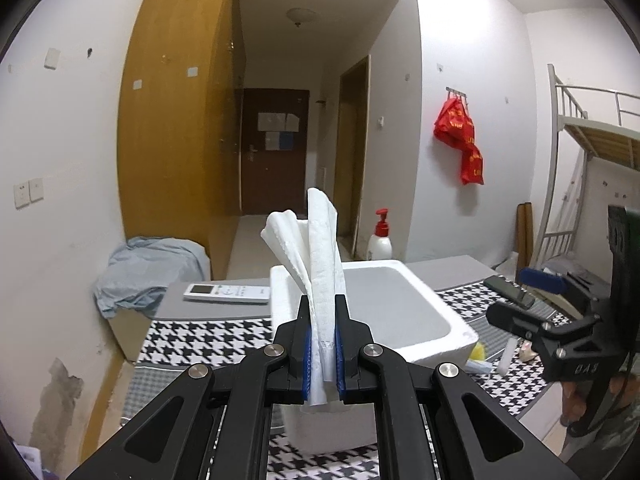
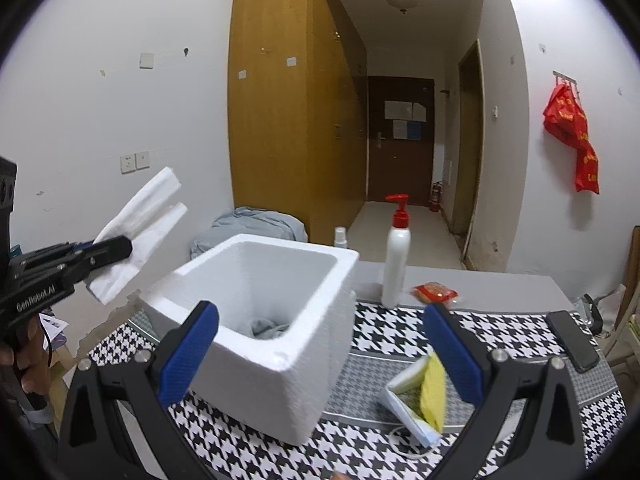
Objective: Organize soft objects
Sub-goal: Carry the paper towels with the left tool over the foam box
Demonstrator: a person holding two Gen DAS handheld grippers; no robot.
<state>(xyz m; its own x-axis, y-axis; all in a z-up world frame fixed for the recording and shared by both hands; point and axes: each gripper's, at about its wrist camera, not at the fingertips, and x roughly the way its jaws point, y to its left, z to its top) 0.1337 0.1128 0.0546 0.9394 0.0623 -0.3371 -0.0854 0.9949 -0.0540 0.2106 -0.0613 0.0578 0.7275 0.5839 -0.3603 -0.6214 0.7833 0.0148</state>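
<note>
A: What does the left gripper (image 1: 324, 344) hold?

B: Its blue pads (image 1: 307, 360) are pinched on a folded white cloth (image 1: 320, 264), which fans upward out of the jaws. From the right wrist view the same cloth (image 2: 136, 236) hangs in the air to the left of the white foam box (image 2: 304, 368), apart from it.

A: Any writing on that gripper?

B: Its side reads "GenRobot.AI" (image 2: 36, 300). In the left wrist view the other tool's bracket carries small raised letters, too unclear to read.

A: And the right gripper (image 2: 320, 352)?

B: Spread wide, nothing between its fingers, hovering in front of the box.

A: What lies in the box?

B: A crumpled grey cloth (image 2: 268, 326) at the bottom.

A: Around it?

B: The box stands on a black-and-white houndstooth cover (image 2: 384, 332). Behind it is a white pump bottle (image 2: 396, 256) with a red top, near it a red packet (image 2: 436, 292) whose print is illegible. A dark phone (image 2: 572, 340) lies to the right, a yellow-and-white packet (image 2: 424, 396) nearer, and a white remote (image 1: 228, 293) on the grey surface. Red bags (image 1: 460, 136) with yellow characters, unreadable, hang on the wall.
</note>
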